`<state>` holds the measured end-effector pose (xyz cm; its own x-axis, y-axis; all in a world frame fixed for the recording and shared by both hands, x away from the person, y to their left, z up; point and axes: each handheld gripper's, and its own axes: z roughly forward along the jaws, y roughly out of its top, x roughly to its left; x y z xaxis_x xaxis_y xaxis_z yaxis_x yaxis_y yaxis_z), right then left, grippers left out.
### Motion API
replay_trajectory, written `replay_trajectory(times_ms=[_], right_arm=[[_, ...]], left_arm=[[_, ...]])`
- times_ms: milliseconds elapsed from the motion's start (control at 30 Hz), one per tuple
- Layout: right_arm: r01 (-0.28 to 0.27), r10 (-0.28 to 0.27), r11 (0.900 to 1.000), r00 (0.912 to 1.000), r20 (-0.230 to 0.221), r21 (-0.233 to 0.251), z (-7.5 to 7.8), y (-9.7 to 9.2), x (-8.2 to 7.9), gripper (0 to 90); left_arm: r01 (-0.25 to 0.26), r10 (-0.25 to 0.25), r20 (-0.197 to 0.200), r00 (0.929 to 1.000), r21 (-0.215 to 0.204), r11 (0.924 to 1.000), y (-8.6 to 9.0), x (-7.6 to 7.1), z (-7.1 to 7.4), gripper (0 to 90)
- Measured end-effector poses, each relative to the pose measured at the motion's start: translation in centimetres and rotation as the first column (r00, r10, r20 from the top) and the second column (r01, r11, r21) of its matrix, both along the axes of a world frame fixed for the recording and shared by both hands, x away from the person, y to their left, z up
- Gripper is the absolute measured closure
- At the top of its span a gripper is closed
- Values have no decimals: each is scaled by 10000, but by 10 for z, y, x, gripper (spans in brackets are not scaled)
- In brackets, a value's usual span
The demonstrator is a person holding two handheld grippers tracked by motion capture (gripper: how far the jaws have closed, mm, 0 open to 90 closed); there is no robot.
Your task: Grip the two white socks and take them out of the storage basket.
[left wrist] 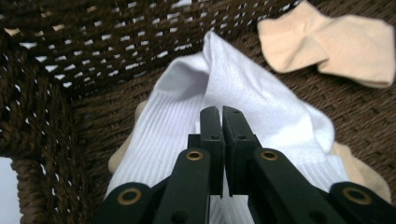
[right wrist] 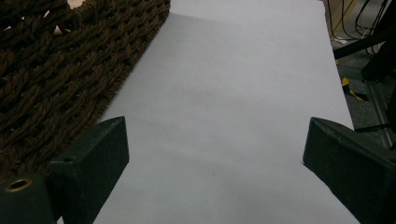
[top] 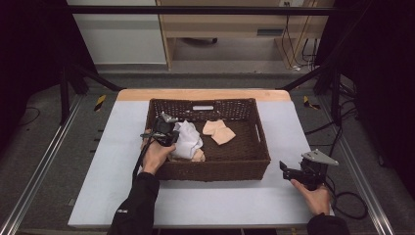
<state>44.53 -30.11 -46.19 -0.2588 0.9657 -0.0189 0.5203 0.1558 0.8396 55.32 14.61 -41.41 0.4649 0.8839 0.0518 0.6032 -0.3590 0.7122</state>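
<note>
A brown wicker basket (top: 210, 171) sits in the middle of the white table. Inside it, my left gripper (top: 175, 137) is shut on a white ribbed sock (top: 187, 139), which stands bunched up at the basket's left side. In the left gripper view the jaws (left wrist: 219, 112) meet with the white sock (left wrist: 252, 93) pinched between them. A beige sock (left wrist: 364, 172) lies under the white one. A folded beige sock pair (top: 219, 132) rests on the basket floor further right. My right gripper (top: 283, 169) hovers open over the table, right of the basket.
The white table surface (right wrist: 233, 70) stretches ahead of the right gripper (right wrist: 215, 144), with the basket's outer wall (right wrist: 56, 70) to its left. Black frame bars and cables (top: 342, 200) lie beyond the table's right edge. The basket's woven wall (left wrist: 93, 37) stands close behind the white sock.
</note>
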Motion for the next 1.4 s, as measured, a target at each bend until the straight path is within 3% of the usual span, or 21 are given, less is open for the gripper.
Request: replay_trajectory(times_ms=[167,333,367,400,433,500,600,767,800,967,1033,1067,1100,1267,1367,1400], right_arm=[[0,0,10000,10000,1,-10,0,0,0,73],[13,-13,10000,10000,46,-43,0,-1,0,73],[12,-12,10000,10000,46,-37,0,-1,1,73],[11,-11,10000,10000,40,-40,0,-1,1,73],[11,-11,10000,10000,40,-40,0,-1,1,73],[15,-15,10000,10000,38,-38,0,-1,1,74],[19,-19,10000,10000,49,-13,1,-1,0,74],[21,-21,10000,10000,83,-20,1,-1,0,75],[27,-27,10000,10000,72,-6,1,-1,0,75],[19,-19,10000,10000,70,-23,1,-1,0,76],[47,-47,10000,10000,69,1,1,-2,0,77],[50,-50,10000,10000,64,4,1,-2,0,77],[50,-50,10000,10000,64,4,1,-2,0,77],[62,-62,10000,9999,95,8,1,-2,0,77],[75,-75,10000,9999,92,12,1,-2,0,77],[83,-83,10000,9999,99,7,1,-2,-1,77]], left_arm=[[101,-52,724,9974,-676,9977,2,-3,9,876],[314,-112,1653,9862,-1198,9923,2,-7,20,877],[314,-112,1653,9862,-1198,9923,2,-7,20,877],[422,-144,2061,9784,-1310,9905,2,-10,25,877],[422,-144,2061,9784,-1310,9905,2,-10,25,877],[512,-169,2432,9698,-1352,9895,1,-12,31,877],[668,-162,3007,9536,-1587,9851,-2,-16,43,878],[902,-163,3583,9335,-1903,9776,-6,-23,64,879],[958,-117,3767,9263,-2053,9740,-6,-26,72,879],[1025,35,4002,9164,-2432,9645,-5,-32,86,879],[1005,201,4195,9075,-2633,9595,-2,-37,96,879],[959,271,4339,9006,-2590,9611,0,-39,100,879],[959,271,4339,9006,-2590,9611,0,-39,100,880],[1090,438,4713,8809,-2920,9502,8,-51,120,879],[1151,509,4810,8753,-3094,9439,12,-55,127,879],[1181,592,4877,8710,-3247,9384,17,-60,134,880]])
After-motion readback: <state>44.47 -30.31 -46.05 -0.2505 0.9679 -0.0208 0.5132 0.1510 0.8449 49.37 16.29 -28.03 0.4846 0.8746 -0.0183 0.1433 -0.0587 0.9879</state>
